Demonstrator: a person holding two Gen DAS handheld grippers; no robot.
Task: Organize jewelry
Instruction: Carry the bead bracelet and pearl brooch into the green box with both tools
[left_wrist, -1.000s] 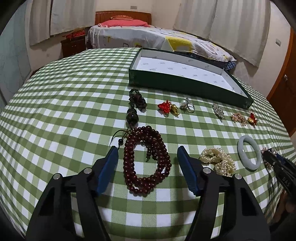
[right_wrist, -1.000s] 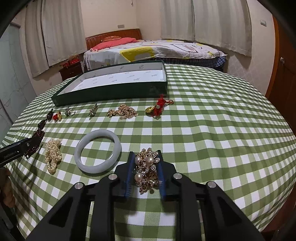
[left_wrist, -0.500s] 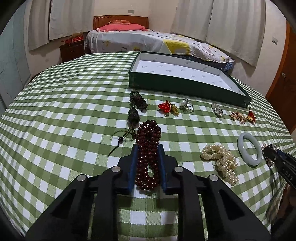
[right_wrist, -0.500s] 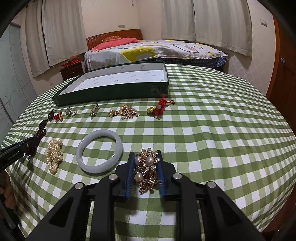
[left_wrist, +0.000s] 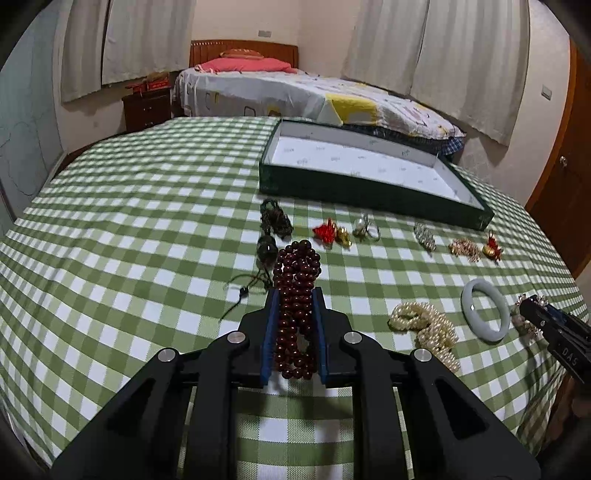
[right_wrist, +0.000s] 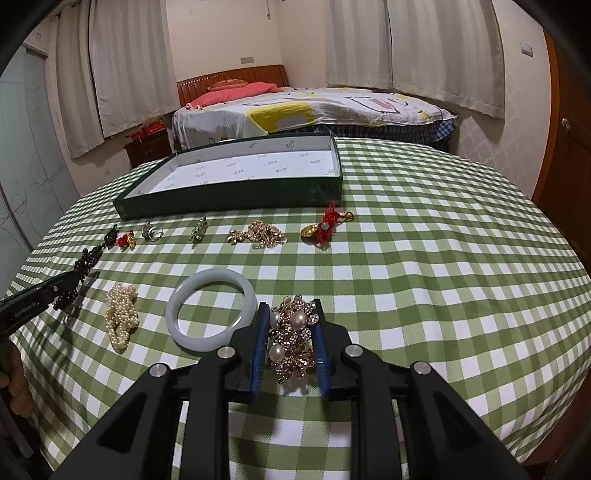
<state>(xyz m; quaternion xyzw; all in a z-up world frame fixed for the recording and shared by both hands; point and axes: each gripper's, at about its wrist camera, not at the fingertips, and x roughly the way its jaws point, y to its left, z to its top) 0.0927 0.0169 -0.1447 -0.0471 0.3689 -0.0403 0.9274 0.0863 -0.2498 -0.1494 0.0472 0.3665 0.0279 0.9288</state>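
Left gripper (left_wrist: 294, 295) low over the checked cloth, clamped on dark red bead bracelet (left_wrist: 295, 291); right gripper (right_wrist: 289, 314) (same low pose) pinching pearl brooch (right_wrist: 293, 334) beside jade bangle (right_wrist: 177, 326)

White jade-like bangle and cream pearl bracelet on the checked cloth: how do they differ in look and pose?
The white jade-like bangle is one smooth rigid ring lying flat and open; the cream pearl bracelet is many small beads bunched in a loose heap. The bangle lies close beside the right tongs, possibly touching them; the pearl bracelet lies apart, nearer the left tongs. Both are pale, ungripped and outside the dark green tray.
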